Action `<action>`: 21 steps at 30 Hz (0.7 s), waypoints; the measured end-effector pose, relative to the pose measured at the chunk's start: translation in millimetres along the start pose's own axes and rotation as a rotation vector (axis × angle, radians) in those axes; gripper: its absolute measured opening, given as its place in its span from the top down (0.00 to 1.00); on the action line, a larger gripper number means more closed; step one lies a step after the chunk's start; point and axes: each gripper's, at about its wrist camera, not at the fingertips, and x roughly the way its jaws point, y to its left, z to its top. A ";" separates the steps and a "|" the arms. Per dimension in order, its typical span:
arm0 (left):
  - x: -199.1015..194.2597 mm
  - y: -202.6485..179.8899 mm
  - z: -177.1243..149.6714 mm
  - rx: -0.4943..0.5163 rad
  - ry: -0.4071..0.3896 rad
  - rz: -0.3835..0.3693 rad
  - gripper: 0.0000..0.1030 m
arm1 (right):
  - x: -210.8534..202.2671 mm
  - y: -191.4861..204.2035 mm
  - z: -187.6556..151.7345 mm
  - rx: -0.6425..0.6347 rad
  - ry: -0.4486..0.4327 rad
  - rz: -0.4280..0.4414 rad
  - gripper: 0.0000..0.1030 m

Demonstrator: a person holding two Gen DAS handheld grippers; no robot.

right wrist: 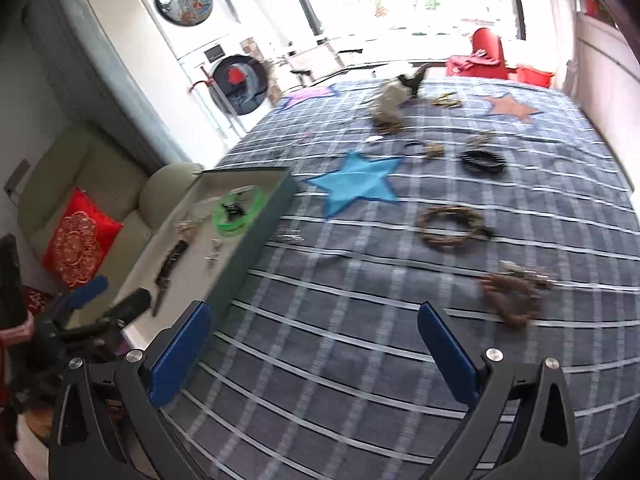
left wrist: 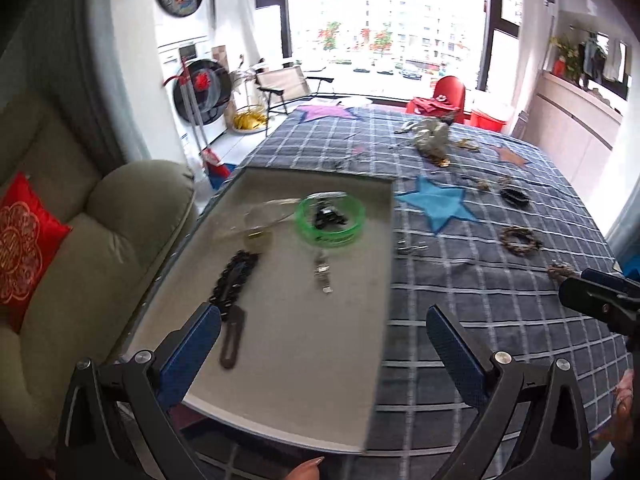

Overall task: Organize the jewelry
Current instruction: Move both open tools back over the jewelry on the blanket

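Both grippers are empty, the left gripper (left wrist: 324,340) spread wide over the gray tray (left wrist: 280,380) and the right gripper (right wrist: 314,340) spread wide over the checked blanket (right wrist: 340,360). Some jewelry, like the green bangle (left wrist: 330,222), lies in the tray already, so I think the right one must next reach the brown beaded bracelet (right wrist: 514,294) nearby and pinch it. That bracelet is blurry, and the small bits far back are too fuzzy to name.

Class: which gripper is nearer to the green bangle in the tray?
Left. The left gripper hangs over the tray, with the green bangle straight ahead. The right gripper is over the checked cloth, beside the tray.
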 end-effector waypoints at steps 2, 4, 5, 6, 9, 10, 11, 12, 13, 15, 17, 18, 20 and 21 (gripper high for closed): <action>-0.5 -11.2 2.1 0.015 0.001 -0.019 0.00 | -7.3 -15.1 -2.5 0.009 -0.004 -0.030 0.00; 0.3 -25.1 3.5 0.029 0.010 -0.046 0.00 | -15.3 -33.1 -6.2 0.027 -0.008 -0.061 0.00; 0.6 -31.2 3.7 0.036 0.016 -0.060 0.00 | -18.3 -40.5 -7.8 0.036 -0.009 -0.073 0.00; 1.8 -39.9 4.0 0.046 0.025 -0.081 0.00 | -22.3 -51.2 -10.4 0.050 -0.010 -0.091 0.00; 3.7 -60.9 2.9 0.083 0.043 -0.134 0.00 | -29.9 -77.4 -15.7 0.086 -0.012 -0.135 0.00; 4.3 -69.5 2.6 0.098 0.044 -0.139 0.00 | -31.9 -84.3 -16.7 0.093 -0.013 -0.150 0.00; 4.7 -75.6 2.5 0.110 0.044 -0.142 0.00 | -33.7 -90.2 -18.3 0.099 -0.015 -0.165 0.00; 6.4 -84.6 3.2 0.126 0.047 -0.148 0.00 | -35.4 -97.2 -20.0 0.106 -0.016 -0.177 0.00; 7.6 -88.9 3.8 0.132 0.050 -0.152 0.00 | -36.8 -104.1 -21.8 0.114 -0.016 -0.185 0.00; 12.6 -101.5 6.1 0.144 0.059 -0.166 0.00 | -39.1 -115.7 -25.6 0.125 -0.014 -0.205 0.00; 18.0 -111.9 8.5 0.154 0.069 -0.177 0.00 | -40.5 -124.9 -28.1 0.131 -0.011 -0.219 0.00; 21.9 -117.9 9.9 0.161 0.074 -0.181 0.00 | -41.1 -130.5 -29.2 0.134 -0.009 -0.229 0.00; 28.9 -126.5 11.8 0.172 0.083 -0.183 0.00 | -41.8 -137.1 -30.7 0.132 -0.008 -0.253 0.00; 33.1 -131.5 13.2 0.178 0.088 -0.183 0.00 | -42.2 -140.6 -30.5 0.127 -0.008 -0.269 0.00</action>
